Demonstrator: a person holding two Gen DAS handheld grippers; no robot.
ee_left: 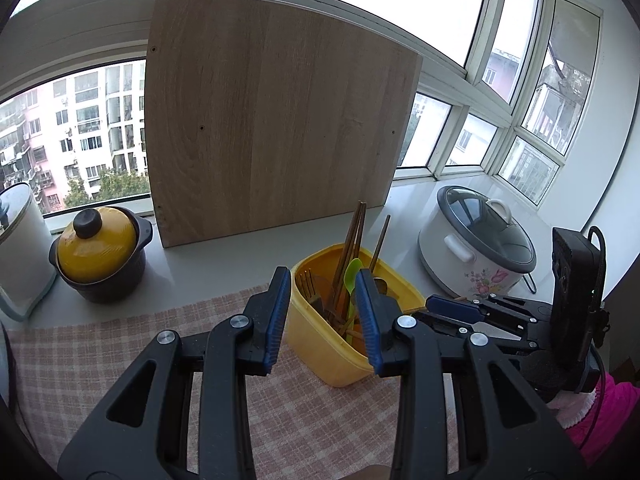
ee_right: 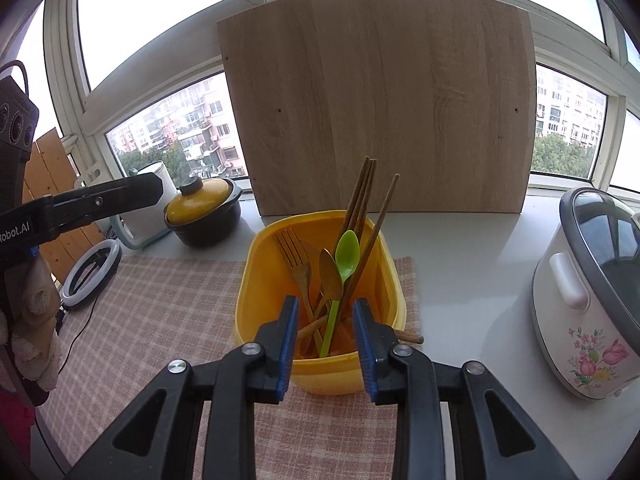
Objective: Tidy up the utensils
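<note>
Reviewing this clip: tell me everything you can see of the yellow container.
The yellow container is an open, lidless tub with rounded corners, plastic by its look. It stands upright on the pink checked cloth, in front of the leaning wooden board. Inside stand a green spoon, a wooden fork, a wooden spoon and chopsticks, leaning on its walls. Both open grippers, right and left, hover near it without touching.

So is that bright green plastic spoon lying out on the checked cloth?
No, the bright green plastic spoon stands inside the yellow plastic tub.
</note>
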